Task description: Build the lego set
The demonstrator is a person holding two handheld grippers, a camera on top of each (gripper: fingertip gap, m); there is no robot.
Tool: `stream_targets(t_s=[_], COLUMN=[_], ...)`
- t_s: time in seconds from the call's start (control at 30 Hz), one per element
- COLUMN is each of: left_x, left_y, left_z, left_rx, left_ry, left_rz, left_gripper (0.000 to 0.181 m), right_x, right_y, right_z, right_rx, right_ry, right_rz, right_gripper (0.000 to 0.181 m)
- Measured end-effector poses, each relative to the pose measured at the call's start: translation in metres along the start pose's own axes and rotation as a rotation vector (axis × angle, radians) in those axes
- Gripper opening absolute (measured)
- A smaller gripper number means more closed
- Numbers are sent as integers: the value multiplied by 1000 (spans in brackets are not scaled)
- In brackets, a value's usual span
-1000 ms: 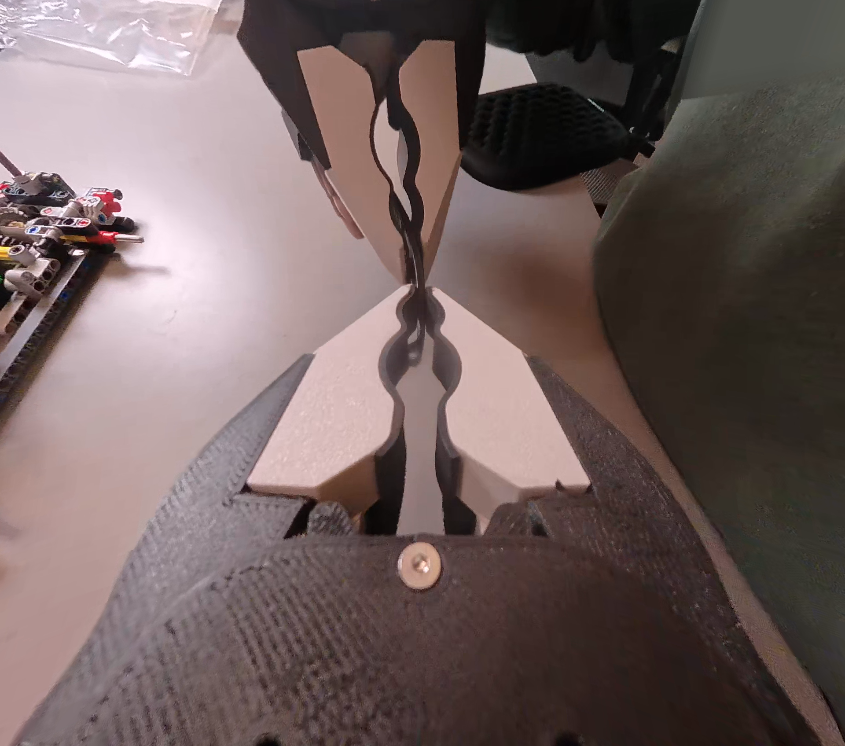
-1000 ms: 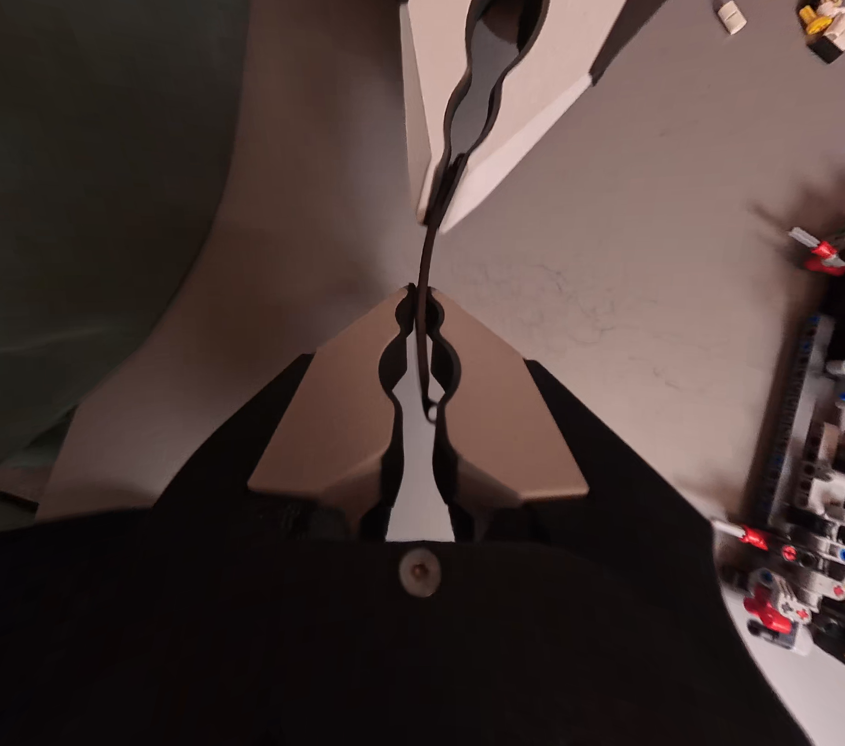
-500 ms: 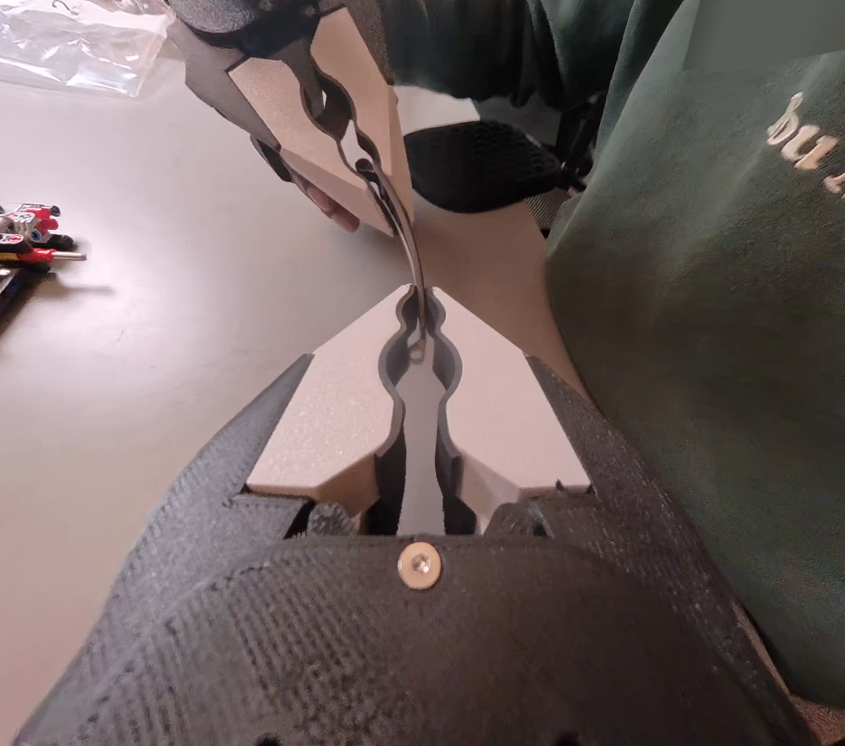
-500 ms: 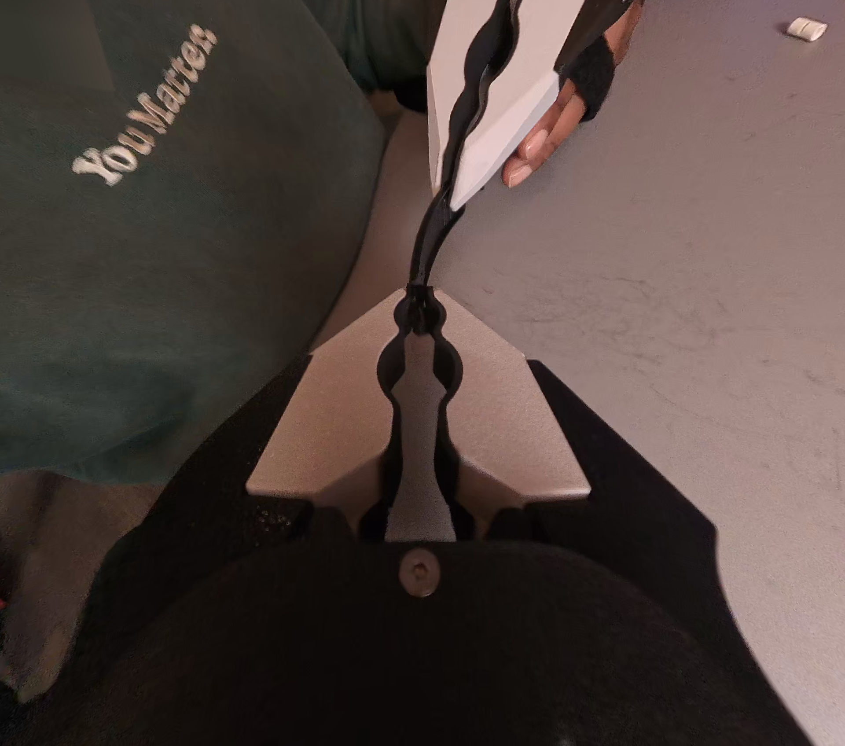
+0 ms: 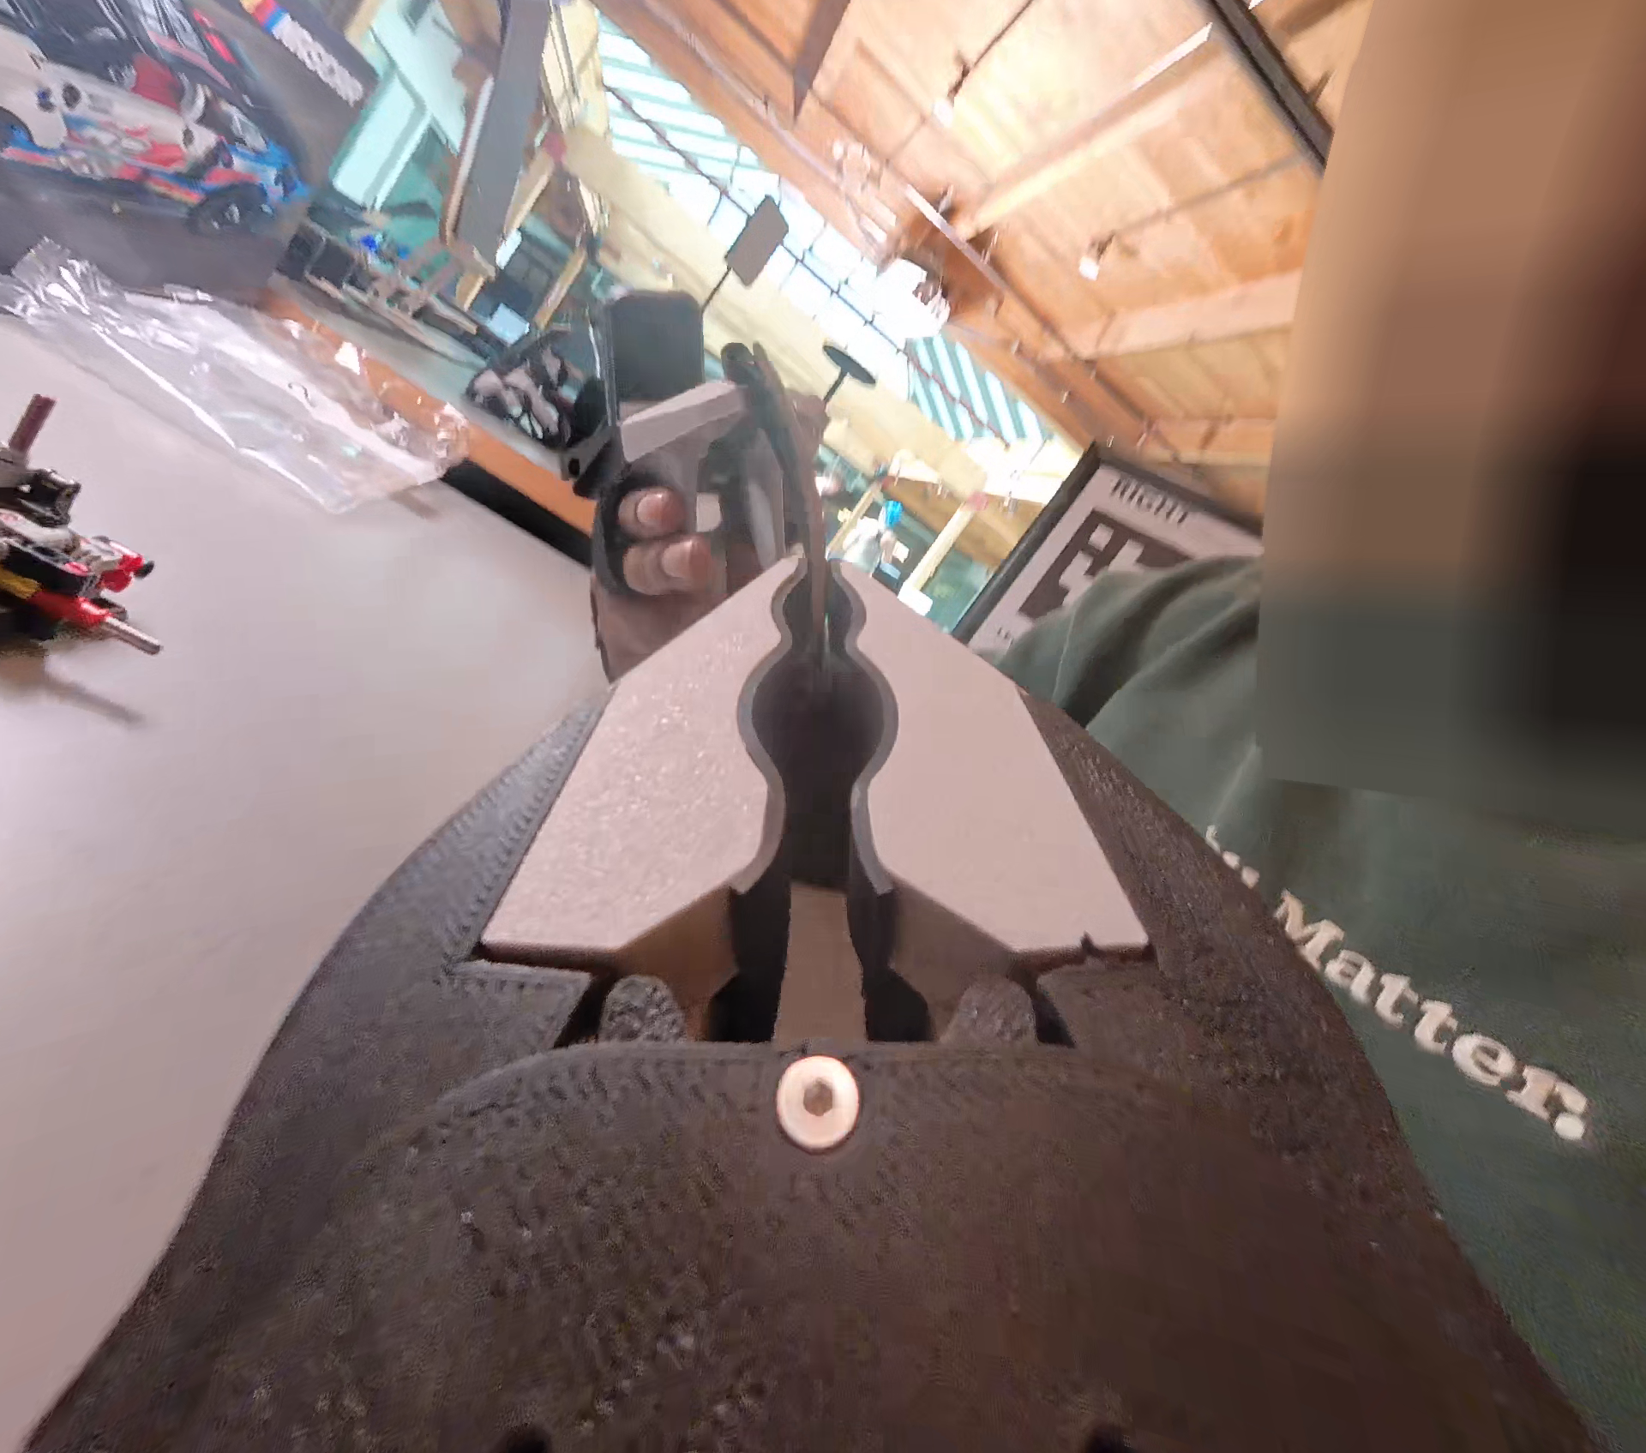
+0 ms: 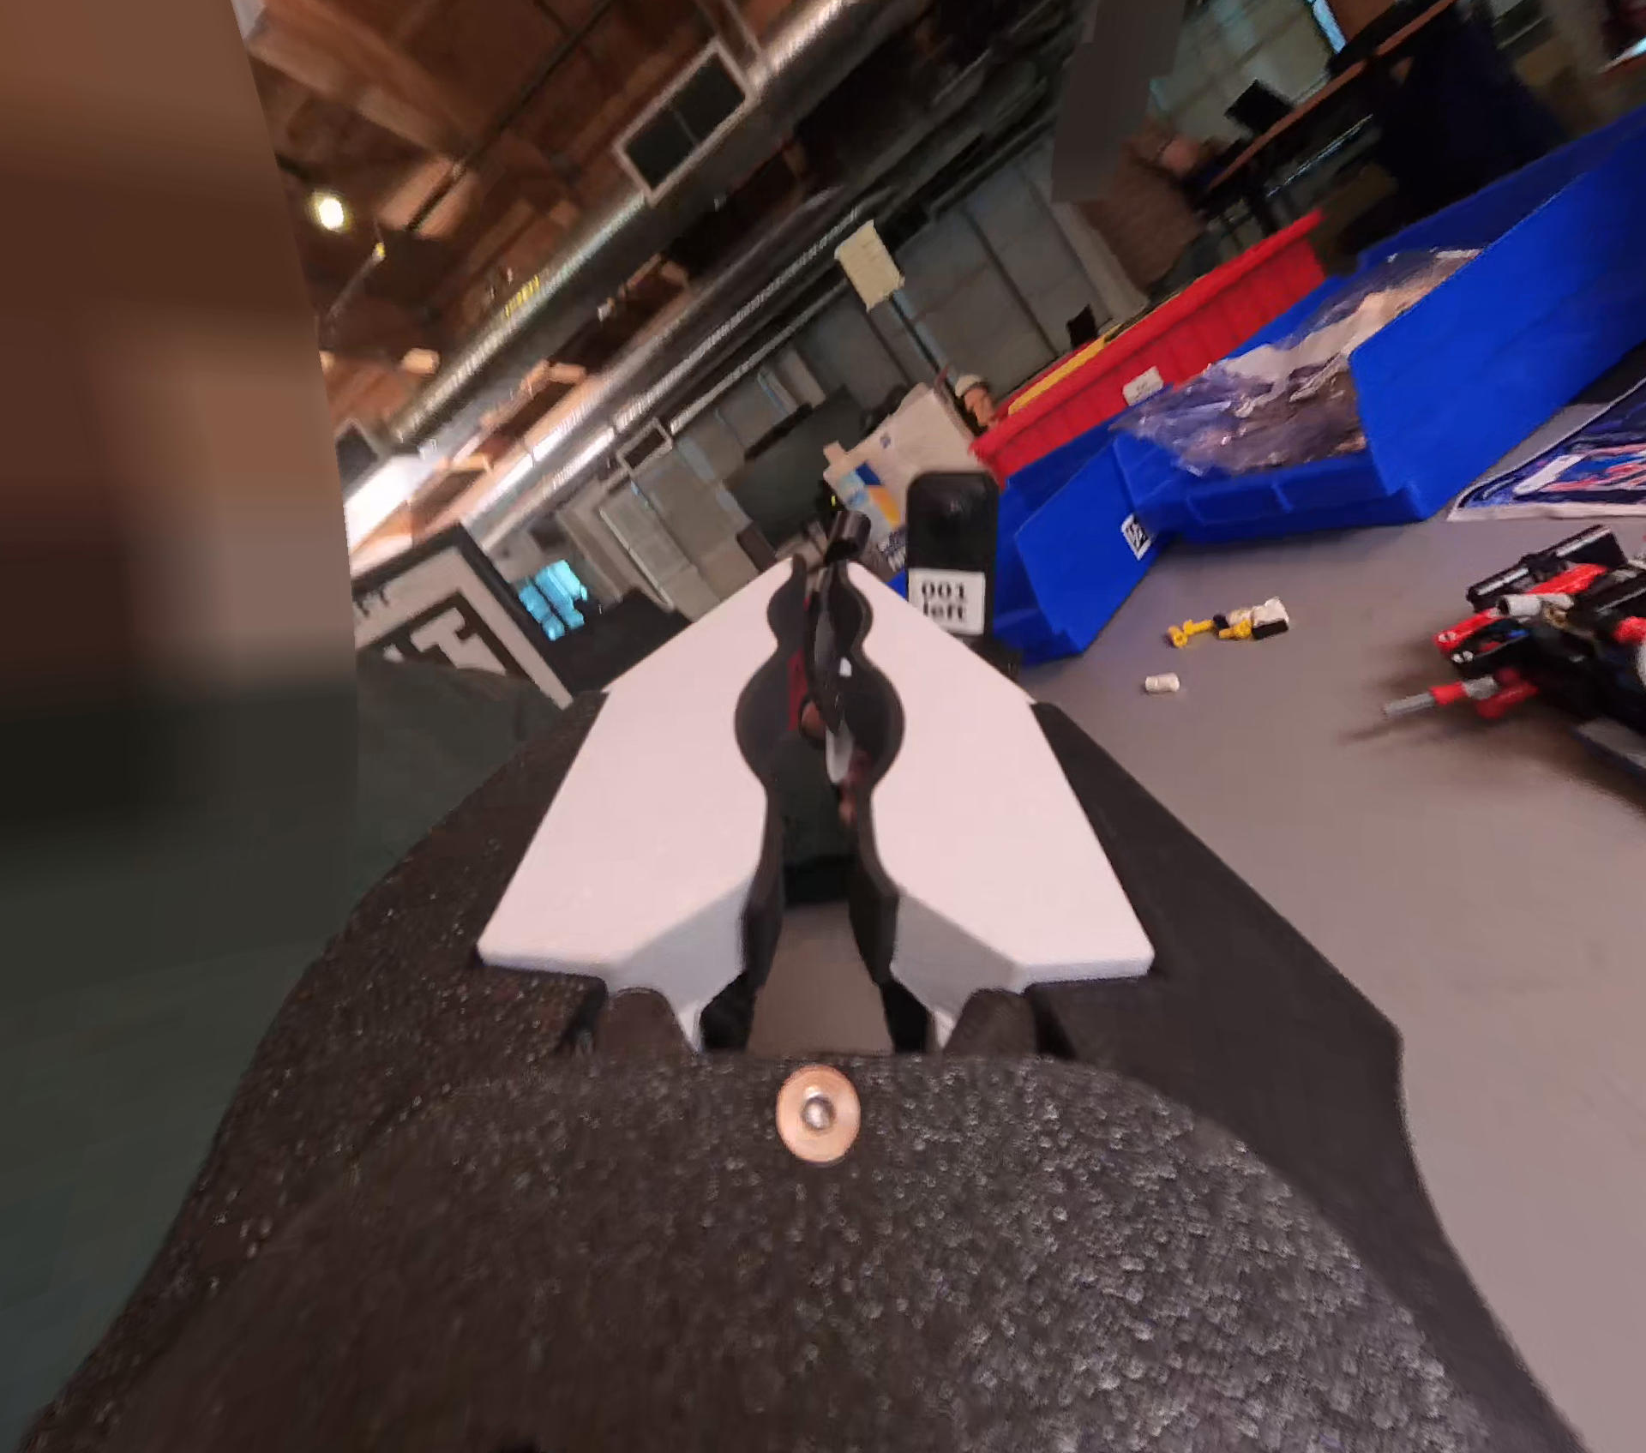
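Note:
My left gripper (image 5: 815, 575) is shut on one end of a thin black flexible strip (image 5: 788, 448). The strip curves up from its tips to the right gripper, which a hand (image 5: 659, 520) holds just beyond. In the right wrist view my right gripper (image 6: 824, 577) is shut on the same black strip (image 6: 824, 653), which runs between its jaws and sticks out past the tips. Both grippers are raised above the grey table (image 5: 267, 742) and point at each other. The part-built lego model (image 5: 62, 573) lies on the table at the far left, and it also shows in the right wrist view (image 6: 1559, 635).
A clear plastic bag (image 5: 223, 377) lies at the back left. Blue bins (image 6: 1470, 377) and a red bin (image 6: 1158, 333) stand at the table's far side. Small yellow and white loose pieces (image 6: 1229, 622) lie near them. A person's green sweatshirt (image 5: 1425, 1009) is close on the right.
Both grippers have tilted up from looking down at the table to looking across it at the room. They have come closer together and still hold the black strip between them.

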State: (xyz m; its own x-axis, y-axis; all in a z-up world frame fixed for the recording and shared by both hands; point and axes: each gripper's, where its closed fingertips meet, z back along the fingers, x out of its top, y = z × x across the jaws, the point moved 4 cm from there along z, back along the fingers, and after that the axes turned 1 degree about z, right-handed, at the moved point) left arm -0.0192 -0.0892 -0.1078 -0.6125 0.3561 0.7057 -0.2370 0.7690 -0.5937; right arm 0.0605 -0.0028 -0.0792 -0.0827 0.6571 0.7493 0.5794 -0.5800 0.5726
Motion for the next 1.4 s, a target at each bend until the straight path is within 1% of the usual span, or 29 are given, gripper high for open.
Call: stream_targets(t_s=[0.07,0.1,0.2,0.27,0.3,0.33,0.37,0.4,0.47,0.5,0.57,0.67,0.7,0.77,0.8,0.83,0.87,0.97,1.0,1.03,1.07,1.13,1.17,1.27,1.33,1.4], left_x=[8,11,15,12,10,8,6,6,3,2,3,-7,-12,-23,-27,-30,-29,-22,-20,-19,-18,-14,-11,-3,6,7], left_y=[2,3,5,5,5,6,6,6,7,6,7,16,18,24,24,26,27,24,23,22,22,23,22,21,22,20], left_z=[3,6,8,6,4,3,2,2,3,4,6,3,0,-3,-4,-5,-5,-8,-9,-10,-10,-6,-4,1,9,11], left_rx=[10,20,49,55,61,66,70,74,84,87,113,176,186,218,218,231,249,253,246,239,237,247,247,254,256,240], left_ry=[-90,-122,-161,-154,-146,-135,-124,-112,-40,-7,31,126,153,200,224,235,226,183,165,148,131,107,96,69,23,28], left_rz=[24,29,20,13,10,5,2,0,-22,-31,-38,-13,8,46,55,54,43,33,32,41,46,41,42,32,50,48], left_gripper=[0,0,0,0,0,0,0,0,2,11,23,28,28,20,16,2,0,0,0,0,0,0,0,0,0,0], right_x=[11,12,-6,-17,-18,-17,-15,-15,-17,-20,-37,-65,-74,-86,-87,-88,-87,-80,-80,-83,-87,-90,-89,-89,-100,-100], right_y=[-4,-7,-16,-14,-12,-10,-9,-8,-8,-9,-14,-17,-18,-20,-21,-22,-23,-23,-24,-25,-25,-26,-24,-25,-28,-25], right_z=[-1,-1,-11,-23,-28,-30,-31,-30,-26,-22,-16,-11,-11,-13,-14,-14,-14,-15,-16,-17,-20,-23,-24,-24,-20,-22], right_rx=[-6,-9,-87,-94,-92,-87,-82,-77,-58,-52,-41,-30,-43,-64,-72,-80,-96,-108,-125,-141,-147,-171,-155,-130,-147,-138], right_ry=[-104,-128,-106,-74,-74,-78,-70,-39,35,84,252,431,480,546,552,560,561,501,503,519,531,523,515,488,545,538], right_rz=[-83,-120,-114,-97,-86,-65,-41,-25,-27,-50,-138,-204,-197,-163,-152,-140,-108,10,50,95,139,225,243,207,270,291], right_gripper=[24,30,33,30,20,4,0,0,0,0,0,0,0,0,0,0,0,0,10,15,13,0,0,0,0,0])
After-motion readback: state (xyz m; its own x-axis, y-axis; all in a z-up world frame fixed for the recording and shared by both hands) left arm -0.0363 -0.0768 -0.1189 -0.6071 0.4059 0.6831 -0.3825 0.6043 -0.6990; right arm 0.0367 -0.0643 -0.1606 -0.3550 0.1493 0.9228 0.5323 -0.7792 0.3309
